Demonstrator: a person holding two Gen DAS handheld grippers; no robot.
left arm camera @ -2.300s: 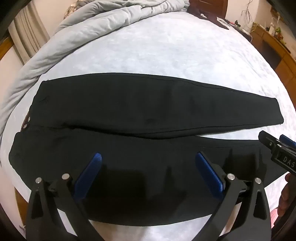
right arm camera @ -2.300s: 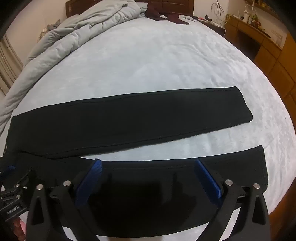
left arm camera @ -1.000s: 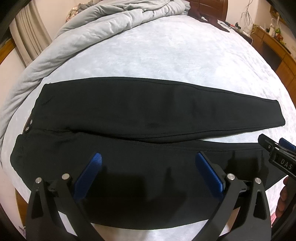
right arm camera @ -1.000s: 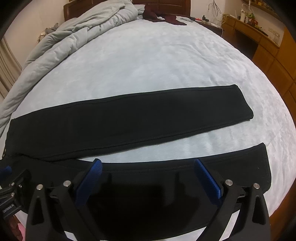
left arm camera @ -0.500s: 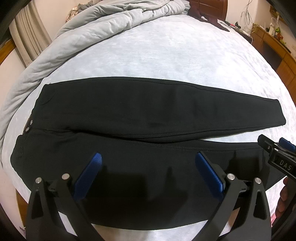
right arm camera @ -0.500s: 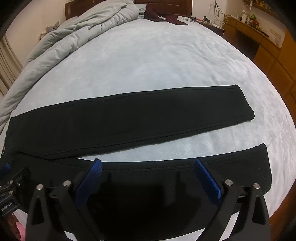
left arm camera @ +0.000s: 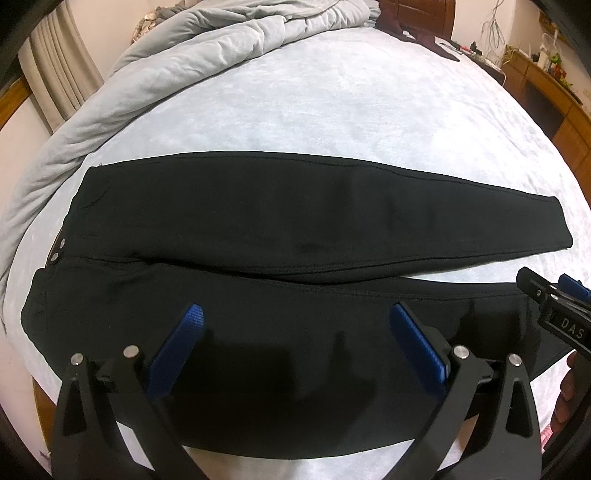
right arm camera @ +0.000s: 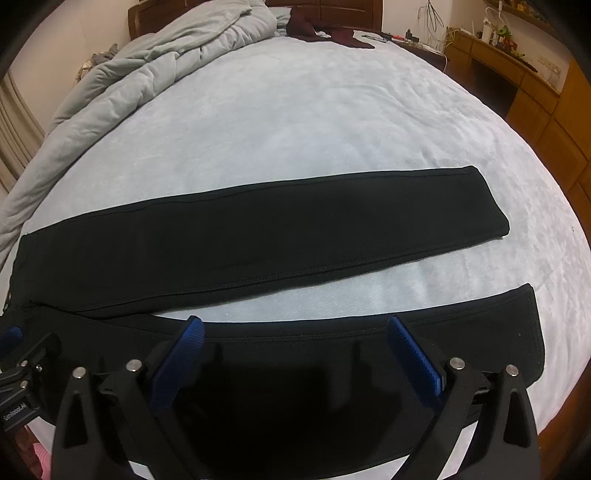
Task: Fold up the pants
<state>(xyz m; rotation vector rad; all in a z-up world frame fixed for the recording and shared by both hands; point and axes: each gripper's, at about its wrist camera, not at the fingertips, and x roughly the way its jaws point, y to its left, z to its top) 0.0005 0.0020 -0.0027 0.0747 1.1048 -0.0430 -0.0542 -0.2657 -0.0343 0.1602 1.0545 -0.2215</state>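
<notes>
black pants (left arm camera: 258, 221) – soft, limp, judged light | near leg's outer edge to be pinched | left gripper (left arm camera: 291, 347) and right gripper (right arm camera: 291, 354) fingers spread, nothing held

A bed (left arm camera: 332, 92) with a pale blue-grey cover carries black pants (left arm camera: 258, 221) spread flat, legs parted toward the right. A rumpled grey quilt (left arm camera: 166, 62) lies bunched along its far left side, a dark maroon garment (right arm camera: 332, 29) near the headboard

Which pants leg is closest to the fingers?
The near leg, the one lying along the bed's front edge right under both open grippers. The far leg lies farther up the bed, with a strip of sheet between their ends.
</notes>
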